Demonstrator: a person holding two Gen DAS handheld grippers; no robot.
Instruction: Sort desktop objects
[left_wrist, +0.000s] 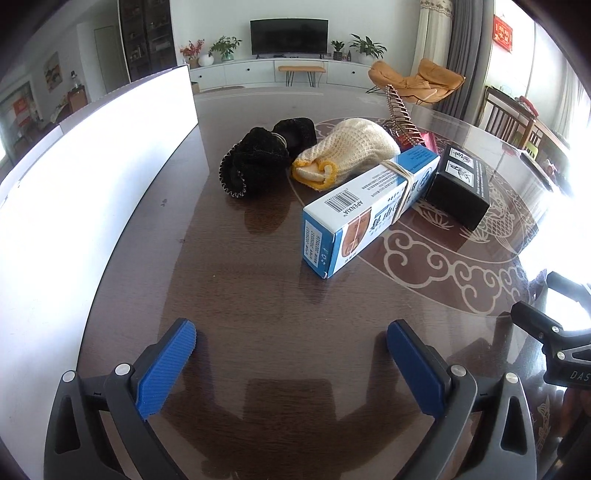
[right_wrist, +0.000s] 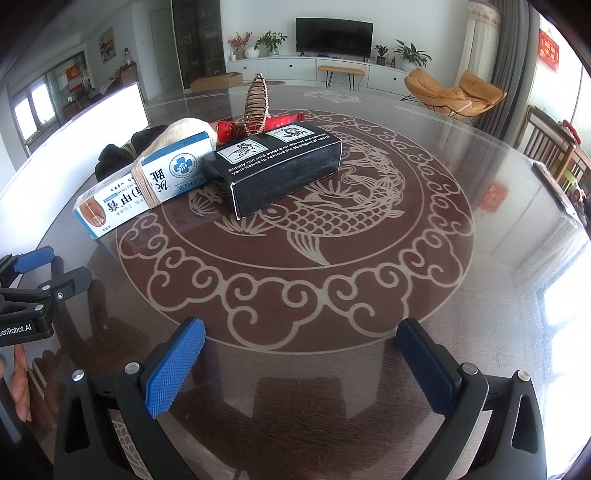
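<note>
both grippers are hanging low over the near edge of the table (right_wrist: 424, 258), jaws spread wide with nothing between the blue pads. left gripper (left_wrist: 291, 354) sits toward the table's left side, right gripper (right_wrist: 301, 363) nearer the middle, just short of the carp medallion.

the stuff to sort is bunched up toward the far-left part of the table. blue and white box (left_wrist: 369, 206) with a rubber band around it lies flat, one end poking toward the near edge. black box (right_wrist: 277, 170) is touching its far-right end, sitting on the medallion. behind the blue box there's a cream knit glove (left_wrist: 347, 147) with a yellow cuff, pressed against it, and a black knit glove (left_wrist: 258, 158) bunched just left of that. further back a woven fish thing (right_wrist: 255, 105) stands upright next to a red packet (right_wrist: 280, 122). a white board (left_wrist: 92, 177) runs along the left edge.
</note>
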